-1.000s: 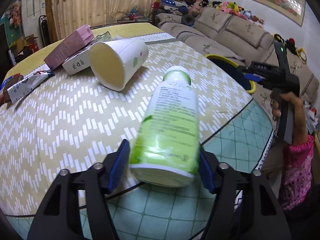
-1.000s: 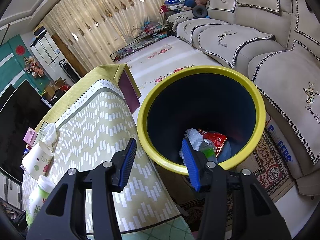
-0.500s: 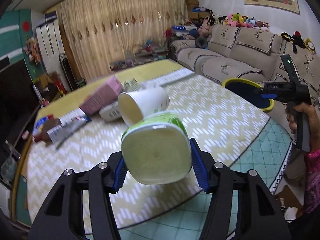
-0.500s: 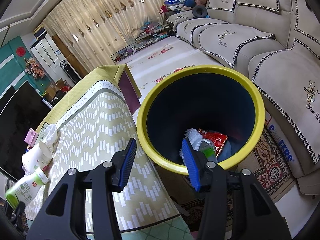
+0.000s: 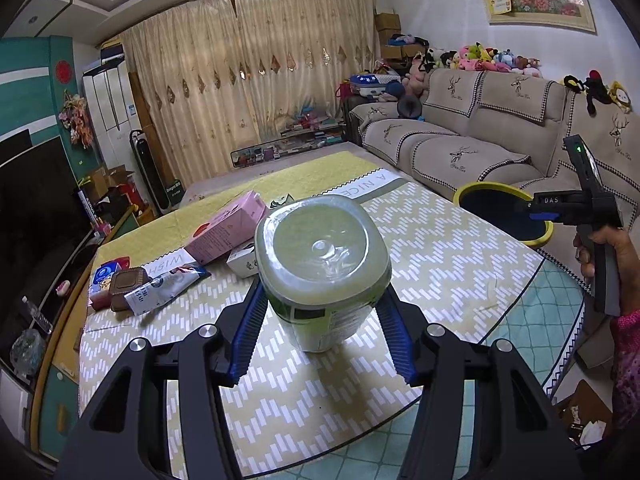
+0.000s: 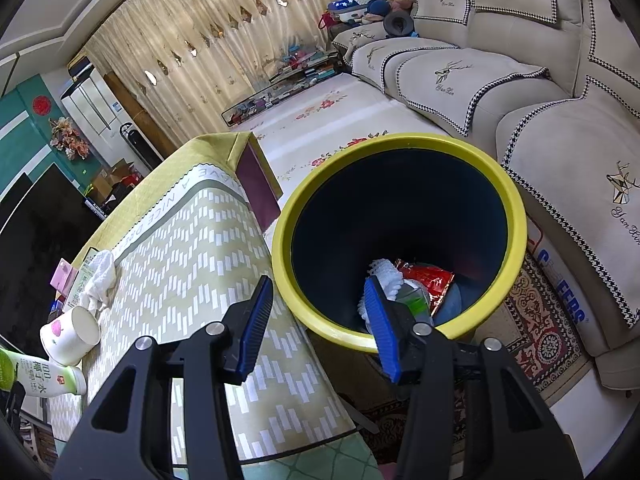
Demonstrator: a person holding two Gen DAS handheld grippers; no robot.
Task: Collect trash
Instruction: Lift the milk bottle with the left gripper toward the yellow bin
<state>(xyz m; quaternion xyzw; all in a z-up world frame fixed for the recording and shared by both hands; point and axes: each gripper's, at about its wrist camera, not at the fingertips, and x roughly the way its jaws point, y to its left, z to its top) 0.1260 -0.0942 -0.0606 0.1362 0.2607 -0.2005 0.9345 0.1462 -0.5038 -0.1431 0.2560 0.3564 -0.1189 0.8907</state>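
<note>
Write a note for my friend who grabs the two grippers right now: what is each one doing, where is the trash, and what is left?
Left gripper: fingers shut on the green bottle, held base toward the camera above the table.
Right gripper: open, empty, over the near rim of the yellow-rimmed bin beside the table.
Done: some trash lies in the bin, including a red wrapper.
Left: bring the bottle to the bin, then likely the paper cup, pink box, small white box, wrapper packet and crumpled tissue on the table.
</note>
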